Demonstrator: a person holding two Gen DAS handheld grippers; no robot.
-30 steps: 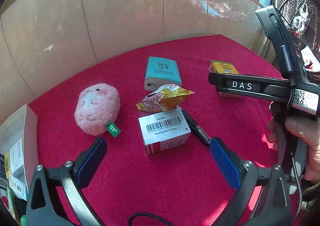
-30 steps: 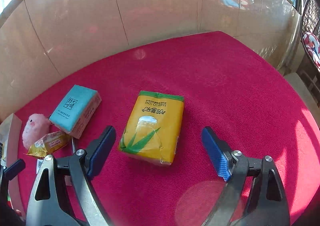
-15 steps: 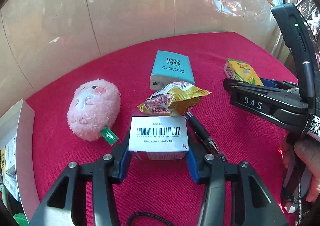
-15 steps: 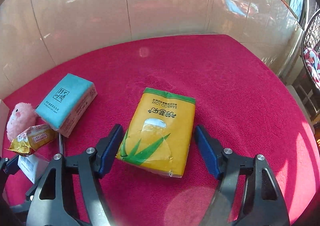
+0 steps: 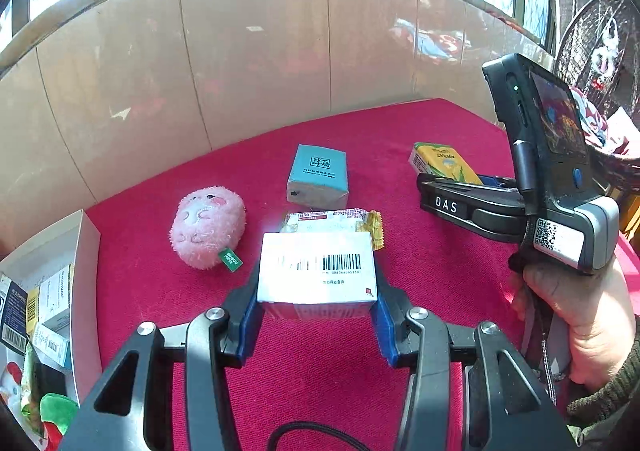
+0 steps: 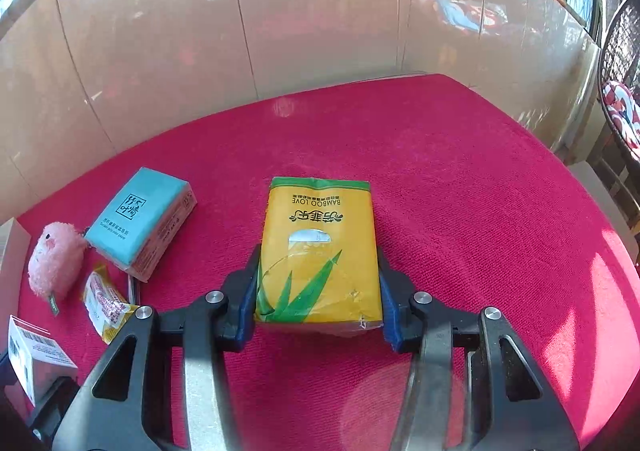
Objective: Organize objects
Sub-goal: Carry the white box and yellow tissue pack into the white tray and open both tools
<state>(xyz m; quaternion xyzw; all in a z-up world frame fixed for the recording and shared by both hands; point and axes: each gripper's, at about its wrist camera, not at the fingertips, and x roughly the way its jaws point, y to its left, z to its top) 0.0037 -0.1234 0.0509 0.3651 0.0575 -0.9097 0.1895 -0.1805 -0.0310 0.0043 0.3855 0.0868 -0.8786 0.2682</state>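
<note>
Red cloth table (image 6: pixel 460 179), tiled wall | my right gripper (image 6: pixel 318 305) clamps yellow tissue pack (image 6: pixel 318 251), lengthwise toward wall | left gripper (image 5: pixel 316 317) clamps white barcoded box (image 5: pixel 316 267)

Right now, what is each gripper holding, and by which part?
The left gripper clamps the white barcoded cardboard box by its two short sides. The right gripper has just closed on the yellow bamboo-print tissue pack, pads on its long sides near the near end.

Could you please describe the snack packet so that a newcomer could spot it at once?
On the red cloth, near the middle, lies the snack packet, before the teal tissue pack and right of the pink plush toy. It alone is a crinkly yellow wrapper.
</note>
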